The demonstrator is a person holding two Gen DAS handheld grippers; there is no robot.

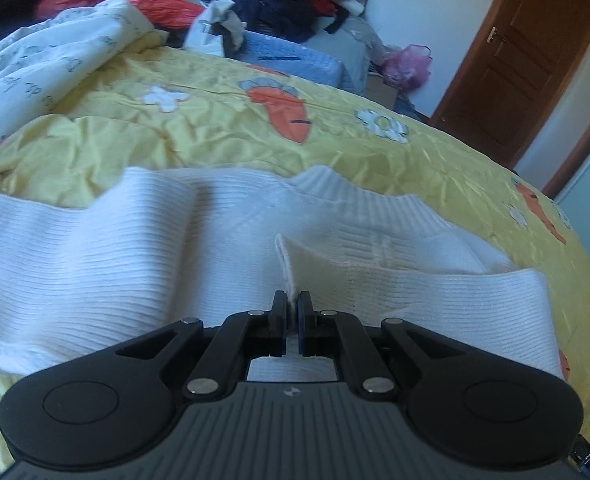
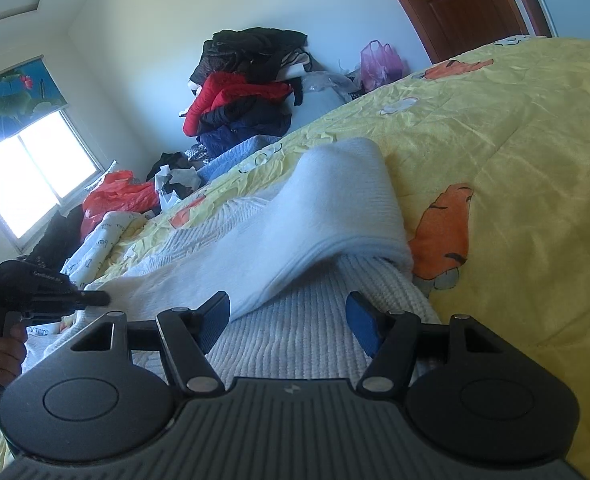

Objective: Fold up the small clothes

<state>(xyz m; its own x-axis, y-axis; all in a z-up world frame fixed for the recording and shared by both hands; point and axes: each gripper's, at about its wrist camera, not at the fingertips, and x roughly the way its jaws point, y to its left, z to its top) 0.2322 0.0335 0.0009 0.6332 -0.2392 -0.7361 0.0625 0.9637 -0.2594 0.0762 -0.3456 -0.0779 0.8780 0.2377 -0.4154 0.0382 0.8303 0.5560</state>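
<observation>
A wide bed covered by a crinkled yellow quilt printed with orange carrots and white flowers (image 1: 223,136) fills most of the room in front of me. Along its far side, against the pale wall, sits a heap of dark, navy and red jackets and clothes (image 2: 239,96), with a crumpled red plastic bag (image 2: 115,196) beside it nearer the bright window (image 2: 35,176), and a brown wooden panelled door (image 1: 523,60) stands off to the other end.

Spread across the quilt lies the white ribbed knit sweater (image 1: 107,264), its collar pointing toward the far edge of the bed. One sleeve is laid over the body, and from the right wrist view it shows as a smooth white band draped across the ribbed knit. A white cloth with grey print (image 1: 43,68) lies bunched on the quilt behind the sweater.

The left gripper (image 1: 291,304) has its black fingers pinched together on a raised edge of the sweater's knit, the fabric standing up in a thin ridge between the pads. The right gripper (image 2: 289,320) hangs just above the ribbed fabric with its blue-padded fingers (image 2: 361,322) spread well apart, gripping nothing. A person's hand (image 2: 5,350) wraps the handle of the left tool at the edge of the right wrist view.
</observation>
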